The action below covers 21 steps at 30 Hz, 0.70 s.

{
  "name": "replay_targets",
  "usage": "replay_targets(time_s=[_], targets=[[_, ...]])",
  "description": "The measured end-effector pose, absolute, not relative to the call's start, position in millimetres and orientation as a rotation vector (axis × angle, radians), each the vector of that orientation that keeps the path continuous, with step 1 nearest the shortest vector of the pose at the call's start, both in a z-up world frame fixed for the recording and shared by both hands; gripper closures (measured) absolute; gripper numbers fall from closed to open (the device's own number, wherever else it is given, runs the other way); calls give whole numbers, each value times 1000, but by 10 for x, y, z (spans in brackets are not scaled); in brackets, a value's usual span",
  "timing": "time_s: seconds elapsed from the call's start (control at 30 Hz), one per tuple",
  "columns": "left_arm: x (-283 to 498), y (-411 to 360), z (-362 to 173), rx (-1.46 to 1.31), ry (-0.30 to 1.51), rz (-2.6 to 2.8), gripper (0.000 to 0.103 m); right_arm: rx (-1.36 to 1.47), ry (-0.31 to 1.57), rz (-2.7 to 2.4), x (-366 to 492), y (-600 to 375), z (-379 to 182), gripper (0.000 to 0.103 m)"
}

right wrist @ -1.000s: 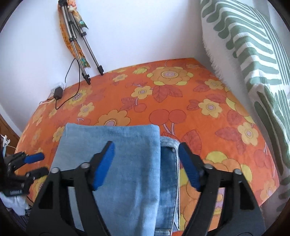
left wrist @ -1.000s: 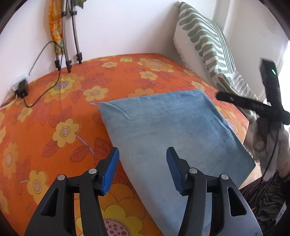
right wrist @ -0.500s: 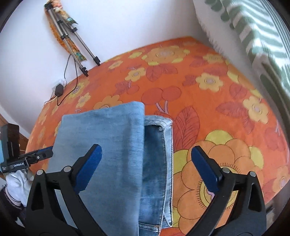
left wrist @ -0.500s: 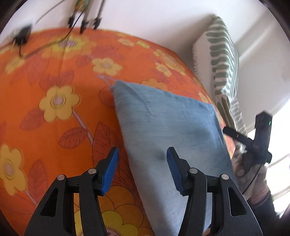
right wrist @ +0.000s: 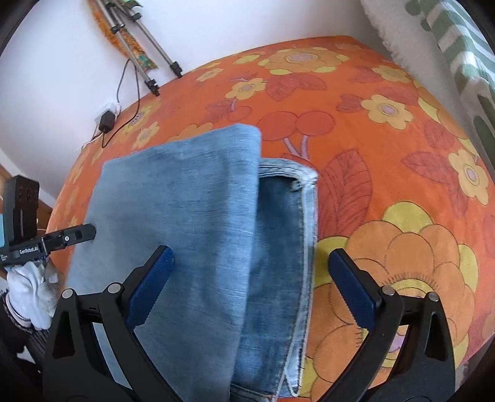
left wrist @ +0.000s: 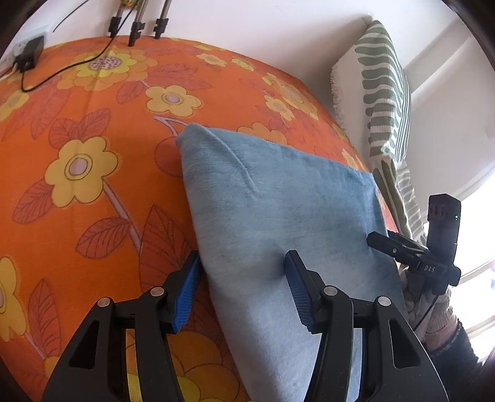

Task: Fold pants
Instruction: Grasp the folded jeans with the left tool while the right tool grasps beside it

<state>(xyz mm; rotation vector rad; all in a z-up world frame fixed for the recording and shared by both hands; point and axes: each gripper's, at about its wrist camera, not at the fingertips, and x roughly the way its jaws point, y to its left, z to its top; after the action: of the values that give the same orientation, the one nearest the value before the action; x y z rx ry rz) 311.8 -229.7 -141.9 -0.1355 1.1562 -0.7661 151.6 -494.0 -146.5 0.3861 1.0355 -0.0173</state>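
We see the pants (right wrist: 191, 222), a pair of light blue jeans, lying folded on the bed's orange flowered cover (left wrist: 77, 160). In the right wrist view the fold already looks well advanced: an upper panel covers most of the bundle, and a strip of the lower layer with its stitched edge (right wrist: 304, 216) sticks out along the right side. That exposed strip suggests to us the layers are not yet squared up.

The right claw (right wrist: 250, 275) hovers over the near end of the bundle with its jaws spread wide and nothing pinched. Its left pad is above the upper panel and its right pad is out over the bare cover, so the jaws straddle the protruding strip. We judge this placing as a way to take or straighten that side. The left claw (left wrist: 241, 284) is released too, about half spread. Its left pad sits just at the left edge of the denim and its right pad is over the cloth; we cannot tell whether either pad touches. It seems set to steady or take that left edge.

The bundle's long axis runs from near to far, leaning slightly left at the far end in the right wrist view. The rounded fold (left wrist: 198, 136) faces the far wall, where 3 tripod feet (left wrist: 136, 27) stand, and the loose ends lie nearest us.
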Motion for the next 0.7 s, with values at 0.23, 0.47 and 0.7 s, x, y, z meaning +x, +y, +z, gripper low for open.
replay_targets(time_s=[0.23, 0.47, 0.7], targets=[[3128, -2355, -1430, -132, 1139, -770, 49, 345, 1050, 21, 1564, -4832, -1455, 25], [3094, -2459, -1421, -105, 1106, -758, 53, 404, 1031, 41, 1537, -4827, -1458, 45], [3005, -2563, -1364, -26, 1051, -734, 75, 383, 1012, 15, 1524, -4771, -1382, 65]])
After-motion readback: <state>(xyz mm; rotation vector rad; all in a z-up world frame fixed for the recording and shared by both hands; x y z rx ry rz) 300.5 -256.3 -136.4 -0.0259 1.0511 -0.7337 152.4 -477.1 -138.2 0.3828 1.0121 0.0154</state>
